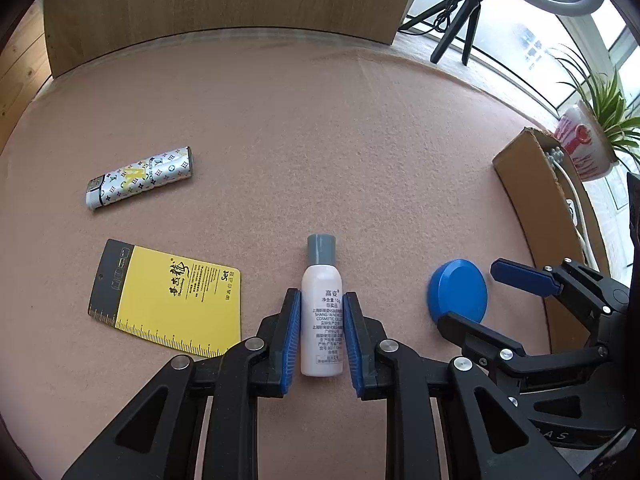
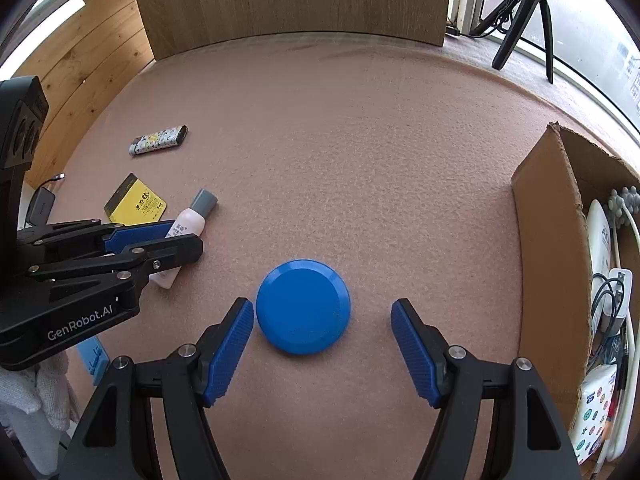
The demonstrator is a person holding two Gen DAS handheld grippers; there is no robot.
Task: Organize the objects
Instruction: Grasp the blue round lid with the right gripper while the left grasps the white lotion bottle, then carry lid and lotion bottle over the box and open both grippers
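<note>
While the left gripper [image 1: 321,330] pinches the white bottle [image 1: 322,320], the right gripper [image 2: 322,346] gapes wide. Blue disc [image 2: 303,306] sits at its eleven o'clock, touching one pad.

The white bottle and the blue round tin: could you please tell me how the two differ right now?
The white bottle is slim, lies on its side and has a grey cap; the blue round tin is a flat disc, all blue. The left gripper has closed its pads against the bottle's sides, while the right gripper is open around the tin, without gripping it. Both rest on the pink felt mat.
</note>
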